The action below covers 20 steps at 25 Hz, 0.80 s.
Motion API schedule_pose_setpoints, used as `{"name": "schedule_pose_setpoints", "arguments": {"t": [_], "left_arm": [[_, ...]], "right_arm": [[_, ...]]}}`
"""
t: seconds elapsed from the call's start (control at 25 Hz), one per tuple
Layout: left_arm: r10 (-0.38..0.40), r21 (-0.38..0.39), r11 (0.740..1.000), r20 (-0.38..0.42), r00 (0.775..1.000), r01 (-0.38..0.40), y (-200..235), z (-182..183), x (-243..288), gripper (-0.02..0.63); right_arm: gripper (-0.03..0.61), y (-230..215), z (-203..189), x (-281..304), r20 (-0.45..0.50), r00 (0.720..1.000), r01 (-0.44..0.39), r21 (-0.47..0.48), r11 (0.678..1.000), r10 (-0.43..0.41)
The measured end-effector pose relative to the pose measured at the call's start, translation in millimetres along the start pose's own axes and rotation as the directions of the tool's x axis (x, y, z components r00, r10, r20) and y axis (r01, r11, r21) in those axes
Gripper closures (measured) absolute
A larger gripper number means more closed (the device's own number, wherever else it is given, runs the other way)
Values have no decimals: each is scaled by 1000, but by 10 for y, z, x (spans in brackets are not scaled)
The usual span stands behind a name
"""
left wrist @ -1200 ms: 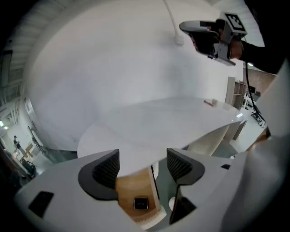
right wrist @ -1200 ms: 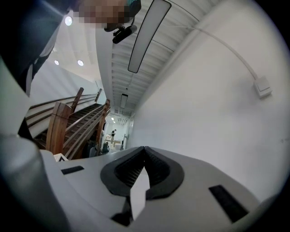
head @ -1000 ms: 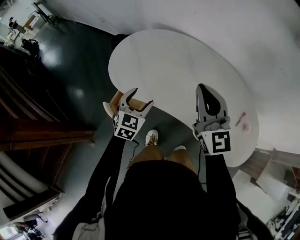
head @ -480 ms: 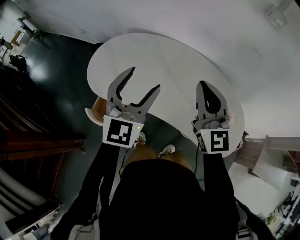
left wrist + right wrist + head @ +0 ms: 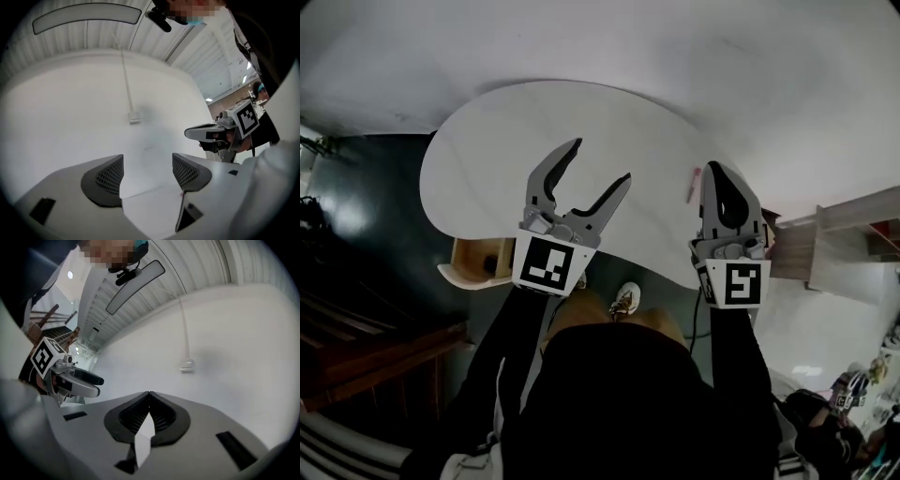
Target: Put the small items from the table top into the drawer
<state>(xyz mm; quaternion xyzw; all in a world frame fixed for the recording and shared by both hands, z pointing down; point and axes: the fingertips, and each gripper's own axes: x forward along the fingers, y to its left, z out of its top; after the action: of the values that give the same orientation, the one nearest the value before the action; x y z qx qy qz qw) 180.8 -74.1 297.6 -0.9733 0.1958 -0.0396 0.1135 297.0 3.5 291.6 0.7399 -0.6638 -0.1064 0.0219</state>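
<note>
A thin pink stick-like item [image 5: 693, 185] lay on the white table [image 5: 534, 122] near its far-right edge, its long axis running away from the person. Just right of the item was the right gripper [image 5: 721, 174], its jaws pressed together on nothing. It was clearly the nearer tool, but it would likely have to open and shift left to straddle the item. The left gripper [image 5: 598, 164] hovered further left of the item, jaws spread and empty. The open wooden drawer [image 5: 469, 265] sat well left of the item.
</note>
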Motion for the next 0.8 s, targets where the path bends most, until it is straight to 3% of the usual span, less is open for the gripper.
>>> {"name": "schedule_pose_setpoints", "arguments": {"t": [0.32,0.52,0.68,0.8], "left_arm": [[-216,-20,976,4,976,216,-781,-107,740,272],[-258,-52,965,-29,966,257,-1065,-165,936,273],[-273,-86,961,-124,954,264,-1327,-658,1228,275],[-302,-111,952,-232,924,284,-1609,-1190,1475,275]], "right_arm": [[552,-760,-265,-532,-85,975,203,-28,979,-205],[552,-942,-308,-738,-98,960,262,-32,965,-264],[552,-1026,-375,-884,-117,949,289,-36,957,-291],[552,-1056,-444,-987,-136,944,297,-40,954,-300]]}}
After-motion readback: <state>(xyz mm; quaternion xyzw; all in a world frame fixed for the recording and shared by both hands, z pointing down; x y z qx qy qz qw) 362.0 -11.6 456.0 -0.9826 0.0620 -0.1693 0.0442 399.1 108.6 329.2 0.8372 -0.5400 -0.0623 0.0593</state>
